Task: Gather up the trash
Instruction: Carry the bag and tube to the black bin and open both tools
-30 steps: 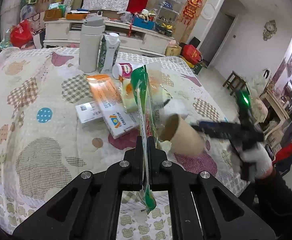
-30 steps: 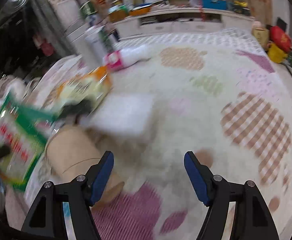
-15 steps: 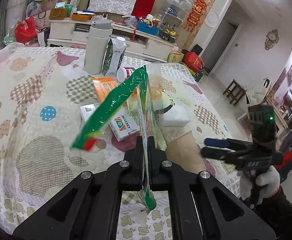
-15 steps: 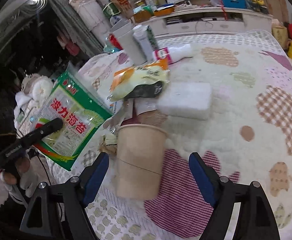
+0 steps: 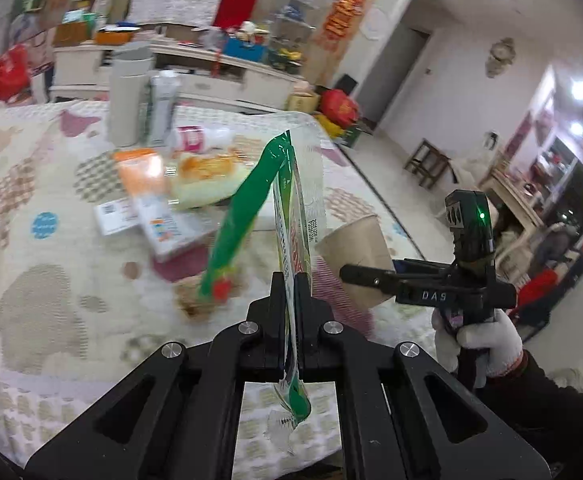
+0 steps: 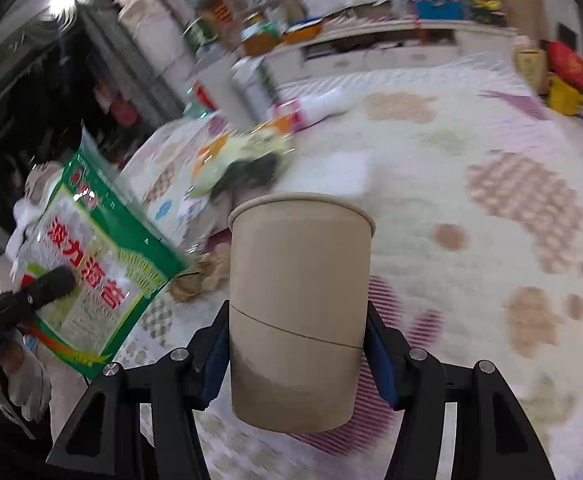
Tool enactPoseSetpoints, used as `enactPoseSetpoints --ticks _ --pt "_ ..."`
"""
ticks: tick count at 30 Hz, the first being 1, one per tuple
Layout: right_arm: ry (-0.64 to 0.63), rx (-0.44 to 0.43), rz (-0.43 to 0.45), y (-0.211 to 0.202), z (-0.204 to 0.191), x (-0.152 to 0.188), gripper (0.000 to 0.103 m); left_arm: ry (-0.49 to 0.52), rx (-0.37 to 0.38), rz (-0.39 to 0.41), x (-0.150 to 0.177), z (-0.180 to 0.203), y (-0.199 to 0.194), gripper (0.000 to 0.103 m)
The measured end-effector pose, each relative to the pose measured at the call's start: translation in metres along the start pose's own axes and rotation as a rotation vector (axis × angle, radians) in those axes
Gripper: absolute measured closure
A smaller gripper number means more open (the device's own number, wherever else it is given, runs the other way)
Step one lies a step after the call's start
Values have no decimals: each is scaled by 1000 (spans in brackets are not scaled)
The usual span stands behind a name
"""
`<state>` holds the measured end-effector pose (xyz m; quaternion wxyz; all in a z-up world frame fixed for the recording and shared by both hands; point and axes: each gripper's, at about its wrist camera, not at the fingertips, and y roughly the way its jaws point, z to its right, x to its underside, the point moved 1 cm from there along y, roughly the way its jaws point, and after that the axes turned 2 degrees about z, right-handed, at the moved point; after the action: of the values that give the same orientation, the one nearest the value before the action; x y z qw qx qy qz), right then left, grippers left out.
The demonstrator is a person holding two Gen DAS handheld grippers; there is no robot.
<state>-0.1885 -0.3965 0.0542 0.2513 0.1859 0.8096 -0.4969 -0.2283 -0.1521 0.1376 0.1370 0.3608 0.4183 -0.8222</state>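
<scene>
A green printed snack bag (image 5: 251, 204) hangs edge-on from my left gripper (image 5: 291, 280), which is shut on it; its top flap droops to the left. From the right wrist view the same bag (image 6: 91, 264) shows flat at the left, with the left gripper (image 6: 47, 284) clamped on it. A tan paper cup (image 6: 299, 300) stands upright between the blue pads (image 6: 213, 356) of my right gripper (image 6: 297, 320). The jaws are closing and the pads touch both sides of the cup. In the left wrist view the cup (image 5: 355, 240) sits in the right gripper (image 5: 367, 270), held by a white-gloved hand (image 5: 487, 340).
The patterned tablecloth (image 5: 39, 280) carries an orange-and-white box (image 5: 151, 204), a yellow food packet (image 5: 211, 180), a lying pink-labelled bottle (image 5: 199, 138), a grey flask (image 5: 127, 100) and a carton (image 5: 163, 108). A crumpled brown scrap (image 6: 199, 280) lies by the cup. The table edge runs at right.
The right jaws have narrowed onto the cup, which now fills the gap between them. The left gripper with the bag has shifted, and the bag's top has flopped over.
</scene>
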Motion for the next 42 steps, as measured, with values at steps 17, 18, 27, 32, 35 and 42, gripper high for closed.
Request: enactPoseSetpoints --ticks 17,18,27,32,35,42 --pt "222 188 151 -113 121 35 45 208 128 -98 -18 128 108 102" --pt "237 197 159 -119 129 37 45 221 131 -105 -19 136 115 102" --pt "346 293 194 -159 182 68 45 302 184 -170 -15 195 172 102" --pt "390 338 210 -180 203 85 44 340 211 -190 -13 221 195 102" --pt "415 365 220 -191 215 95 44 349 226 -206 -10 236 208 102" --pt "476 425 227 -207 243 115 44 368 264 -248 -3 267 236 102"
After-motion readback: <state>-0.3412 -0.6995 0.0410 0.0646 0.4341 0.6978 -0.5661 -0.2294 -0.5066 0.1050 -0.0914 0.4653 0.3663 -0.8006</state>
